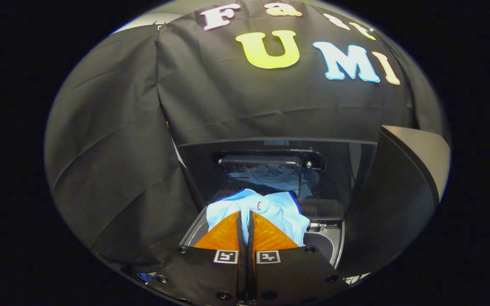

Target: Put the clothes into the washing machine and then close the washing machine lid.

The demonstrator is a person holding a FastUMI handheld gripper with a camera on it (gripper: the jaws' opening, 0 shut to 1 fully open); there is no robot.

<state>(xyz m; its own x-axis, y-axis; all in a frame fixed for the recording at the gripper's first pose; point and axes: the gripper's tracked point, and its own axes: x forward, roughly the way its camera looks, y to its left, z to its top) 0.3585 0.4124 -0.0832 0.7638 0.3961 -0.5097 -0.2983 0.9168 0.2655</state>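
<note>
Nearest, the tool (245, 216) has its fingers pressed together, pinching a light blue garment (270, 212) with a dark blue edge. It hangs over the washing machine (334, 244) opening, whose lid (270, 146) stands raised behind.

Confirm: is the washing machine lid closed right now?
No: the lid stands raised behind the opening, and the gripper, fingers nearly together on the light blue garment, holds it over the washing machine.
</note>
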